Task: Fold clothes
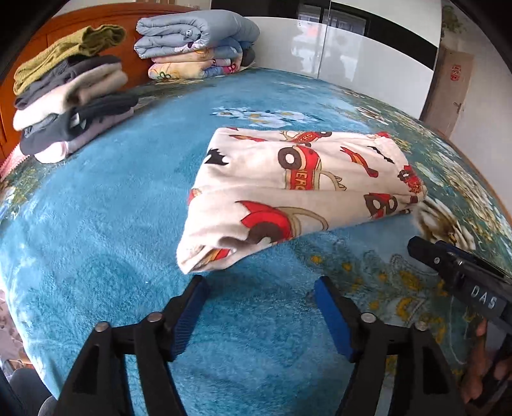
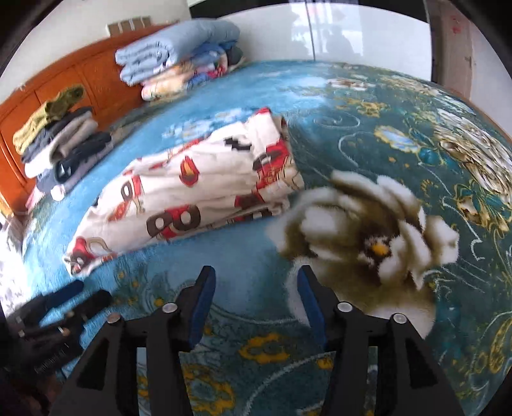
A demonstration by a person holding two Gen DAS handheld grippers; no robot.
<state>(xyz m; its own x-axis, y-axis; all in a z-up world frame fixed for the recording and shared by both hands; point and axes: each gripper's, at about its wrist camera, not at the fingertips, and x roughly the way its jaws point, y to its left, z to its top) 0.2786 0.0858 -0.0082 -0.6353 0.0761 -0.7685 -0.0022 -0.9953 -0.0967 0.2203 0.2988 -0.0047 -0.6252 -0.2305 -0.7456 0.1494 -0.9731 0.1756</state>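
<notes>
My left claw [image 1: 260, 289] is wide open, nothing in it, over the blue blanket [image 1: 96, 224] on the bed. My right claw [image 2: 254, 283] is open and empty too. The folded cartoon-print garment [image 1: 297, 185] lies just ahead of both, untouched. Stacked clothes [image 1: 70, 96], probably sweaters, sit by the headboard [image 1: 105, 19].

garment [image 1: 297, 188]: cream, red car print | blanket [image 1: 112, 208]: blue, floral | fingers [image 1: 192, 316]: blue pads
</notes>
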